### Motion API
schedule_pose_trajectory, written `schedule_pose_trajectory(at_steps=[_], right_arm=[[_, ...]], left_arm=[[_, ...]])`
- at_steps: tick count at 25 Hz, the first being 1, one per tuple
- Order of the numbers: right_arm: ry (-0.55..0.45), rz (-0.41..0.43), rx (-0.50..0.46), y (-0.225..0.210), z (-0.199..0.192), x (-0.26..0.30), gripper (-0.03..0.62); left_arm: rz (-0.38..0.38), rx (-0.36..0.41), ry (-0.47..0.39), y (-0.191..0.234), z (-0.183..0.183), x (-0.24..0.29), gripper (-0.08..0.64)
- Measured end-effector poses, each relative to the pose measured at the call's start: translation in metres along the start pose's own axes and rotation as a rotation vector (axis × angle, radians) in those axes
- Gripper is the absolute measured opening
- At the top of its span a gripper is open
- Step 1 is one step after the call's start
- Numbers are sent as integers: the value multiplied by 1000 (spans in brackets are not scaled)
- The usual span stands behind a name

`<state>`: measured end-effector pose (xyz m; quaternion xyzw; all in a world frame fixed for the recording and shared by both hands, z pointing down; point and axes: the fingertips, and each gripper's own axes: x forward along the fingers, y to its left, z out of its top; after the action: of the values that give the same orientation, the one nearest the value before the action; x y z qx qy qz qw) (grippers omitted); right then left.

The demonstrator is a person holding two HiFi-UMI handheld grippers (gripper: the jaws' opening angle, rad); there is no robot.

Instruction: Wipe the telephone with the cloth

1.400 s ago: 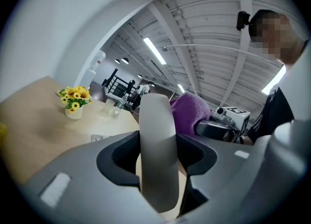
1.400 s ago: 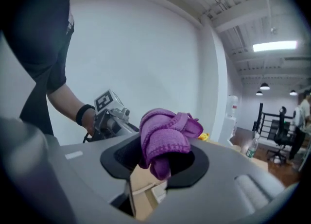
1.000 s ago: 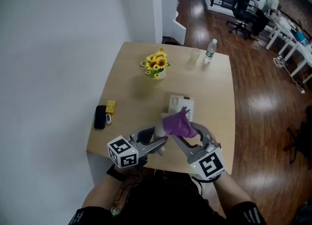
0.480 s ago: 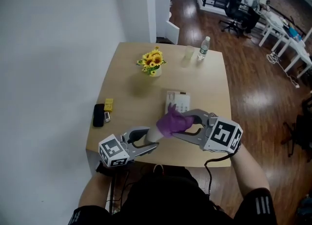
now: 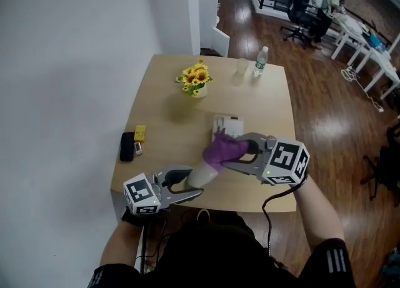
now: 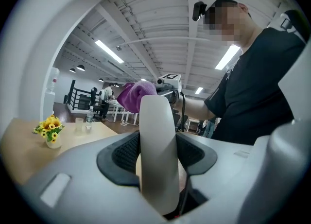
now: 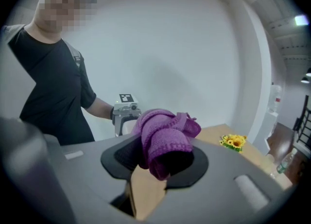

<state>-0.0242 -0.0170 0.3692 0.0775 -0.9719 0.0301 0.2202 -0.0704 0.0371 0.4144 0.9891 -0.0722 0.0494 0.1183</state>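
A white telephone handset point(image 5: 201, 173) is held off the table, my left gripper point(image 5: 191, 184) shut on its near end. In the left gripper view the handset point(image 6: 158, 160) stands between the jaws, with the purple cloth point(image 6: 136, 94) wrapped over its far tip. My right gripper point(image 5: 230, 153) comes in from the right, shut on the purple cloth point(image 5: 224, 148), which presses on the handset's far end. The right gripper view shows the cloth point(image 7: 164, 133) bunched between the jaws. The telephone base point(image 5: 227, 124) lies on the table just beyond, partly hidden by the cloth.
On the wooden table point(image 5: 269, 118) stand a vase of sunflowers point(image 5: 195, 80), a glass point(image 5: 240, 68) and a water bottle point(image 5: 258, 60) at the back. A black object point(image 5: 127, 147) and a yellow item point(image 5: 139, 132) lie near the left edge. A white wall runs along the left.
My right gripper swung from in front of me out to the right, keeping the cloth on the handset's end. My left gripper drew down and left with the handset.
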Motion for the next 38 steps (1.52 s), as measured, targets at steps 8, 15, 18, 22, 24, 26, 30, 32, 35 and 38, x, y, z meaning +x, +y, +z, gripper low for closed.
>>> schedule_pose_trajectory(at_steps=[8,15,18,22,24,26,30,32,35,38], right_arm=[[-251,-303,44,-11,16,-24,140],[-343,-324,-17,22,48,-34,140],[-348,-297,6,32,41,-34,137],[-297,-245,-33,49,32,-30,137],[-260,-212,-81,59,25,-30,137],[-241,-179,-95,69,18,-34,137],[-224,-224,22,61,-9,-37,138],[-209,-268,51,52,-17,-31,138],[-197,-255,39,52,-3,-14,138],[-139,-194,-13,63,5,4,138]], left_arm=[[-84,-177,-314,-8,54,4,216],[-152,-258,-411,-10,71,12,216],[-175,-264,-419,-14,73,13,216],[-187,-274,-436,-15,75,12,216],[-189,-273,-438,-15,76,12,216],[-185,-281,-452,-14,79,10,216],[-168,-295,-511,-6,95,5,216],[-171,-282,-507,-6,100,6,216],[-172,-260,-480,-5,102,10,216],[-173,-266,-498,-2,104,8,216]])
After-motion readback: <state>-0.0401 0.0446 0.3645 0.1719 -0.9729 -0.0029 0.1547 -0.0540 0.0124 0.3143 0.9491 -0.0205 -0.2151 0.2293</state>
